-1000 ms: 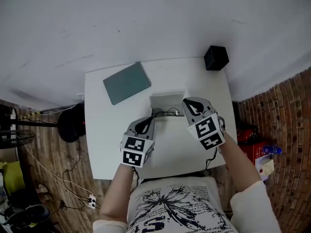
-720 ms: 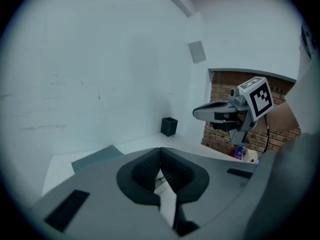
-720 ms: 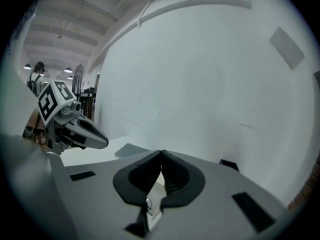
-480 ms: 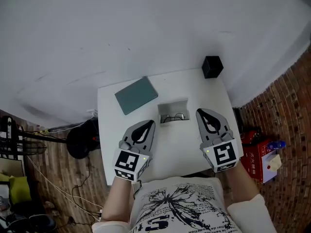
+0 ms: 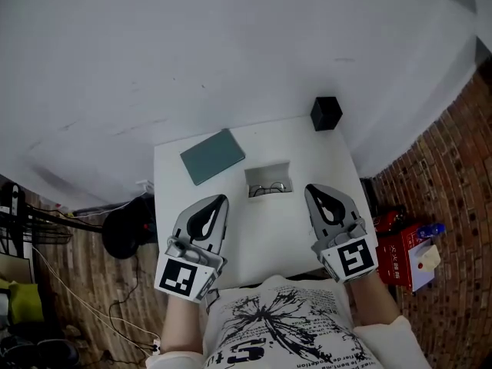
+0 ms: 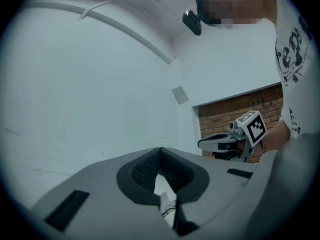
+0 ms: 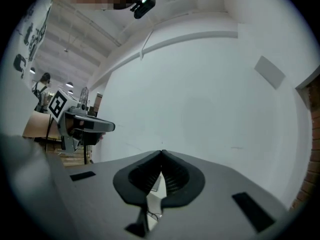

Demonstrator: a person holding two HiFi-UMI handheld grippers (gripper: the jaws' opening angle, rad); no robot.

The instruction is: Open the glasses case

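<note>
Both grippers had pulled back from the case (image 5: 268,177) and come up close to the person's chest. The left gripper (image 5: 215,203) pointed level over the near left part of the table (image 5: 261,241). Its jaws were pressed together at the tips and held nothing. The right gripper (image 5: 315,192) pointed level over the near right part, and its jaws were also tight together and empty. The case lay open in the middle of the table, past both tips and apart from them. The glasses (image 5: 269,188) lay inside it. A green pad (image 5: 213,156) lay near the case on its far left side. A black box (image 5: 326,114) stood at the far right corner.
</note>
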